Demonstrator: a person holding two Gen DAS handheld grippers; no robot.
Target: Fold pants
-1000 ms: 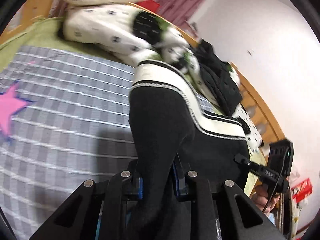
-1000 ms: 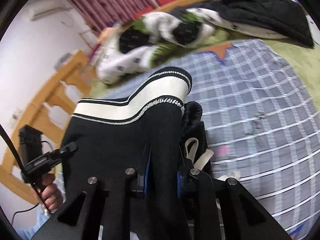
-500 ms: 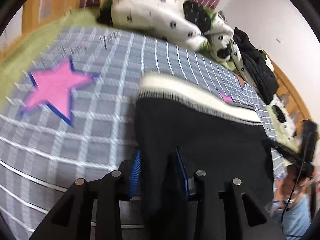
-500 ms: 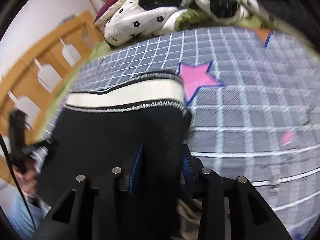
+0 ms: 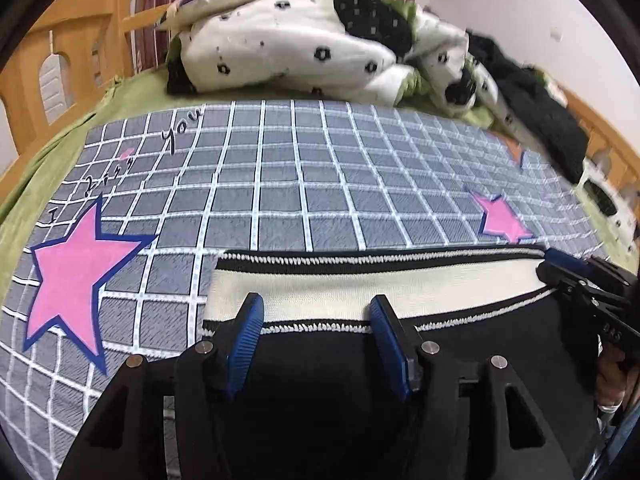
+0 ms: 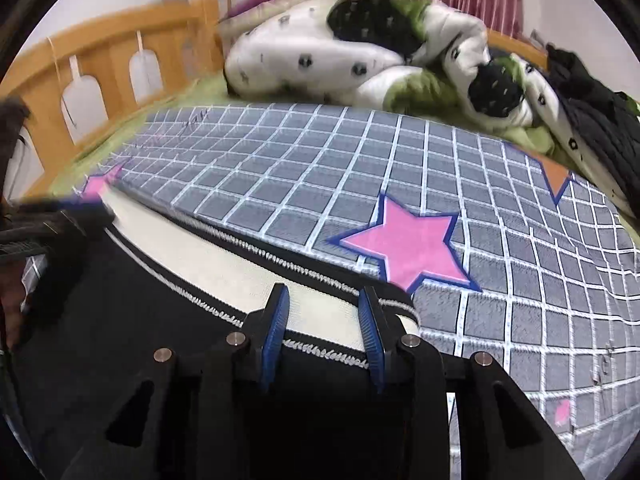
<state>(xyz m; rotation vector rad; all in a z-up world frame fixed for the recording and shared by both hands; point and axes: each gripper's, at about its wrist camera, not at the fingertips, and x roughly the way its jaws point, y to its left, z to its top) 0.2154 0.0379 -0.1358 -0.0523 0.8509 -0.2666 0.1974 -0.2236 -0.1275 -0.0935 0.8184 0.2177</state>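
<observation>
**Ana:** Down come the pants (image 5: 360, 364)! A second ago both grippers were clamped on black fabric held up in the air; now the garment lies flat on the checked bedspread (image 5: 304, 184), and both pairs of fingers have sprung apart.

**Ben:** Confirmed. Left gripper (image 5: 316, 340), bottom centre of its view: blue pads wide, straddling the cream waistband (image 5: 360, 284), gripping nothing. Right gripper (image 6: 323, 330), same story, open over the waistband's right end.

**Ana:** Why lay it down that way?

**Ben:** My guess: waistband pulled straight across the lower frame, one gripper near each end, so the cloth lies flat before the first fold. Letting go leaves both free to re-grip somewhere else.

**Ana:** Count for me.

**Ben:** One pair of pants, two grippers. Two pink stars in the left view, big one (image 5: 76, 276) at lower left. A spotted duvet (image 5: 304, 44) is bunched at upper centre, with dark clothing (image 5: 536, 120) at upper right.

**Ana:** And the legs?

**Ben:** Hidden below the frame; can't tell how they lie.
</observation>
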